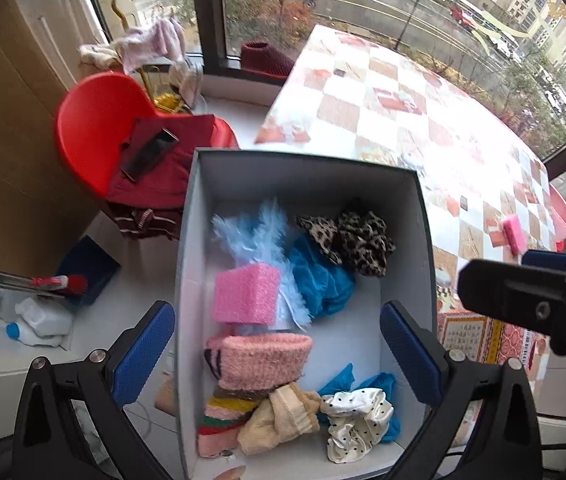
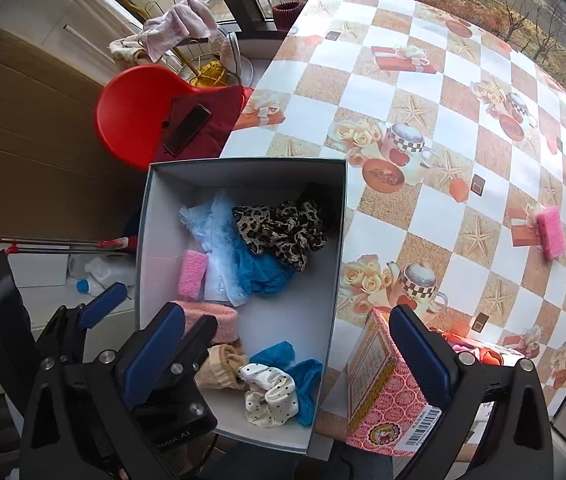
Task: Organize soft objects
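Scene: A grey-walled storage box [image 1: 187, 280] sits at the edge of a table covered in a checkered tablecloth [image 2: 423, 80], directly beneath two hand-held grippers.

Left gripper [image 1: 277, 354]: Its blue-padded jaws stand wide apart and hold nothing, straddling the box with one pad outside the left wall and the other just inside the right wall.

Right gripper [image 2: 297, 344]: Jaws likewise spread and empty, poised over the box's right wall, the right finger just beside a pink patterned carton [image 2: 383, 392] on the table.

Already boxed: A pink sponge [image 1: 245, 294] lies on a pale blue feathery piece [image 1: 255, 232], ahead of the left jaws; a leopard-print scrunchie [image 1: 359, 240], blue fabric [image 1: 319, 280], a pink fuzzy sock [image 1: 263, 356], a beige sock [image 1: 283, 416] and a polka-dot scrunchie [image 1: 357, 420] fill the rest.

Still out: A second pink sponge [image 2: 550, 232] rests alone on the tablecloth, well apart from the box.

Key relation: This sponge lies far ahead and to the right of the right jaws, its long axis running roughly away from them with a slight slant; the right gripper looks clearly the nearer.

Judgement: With most soft items boxed, that sponge appears to be the next pickup, calling for a reach forward and rightward.
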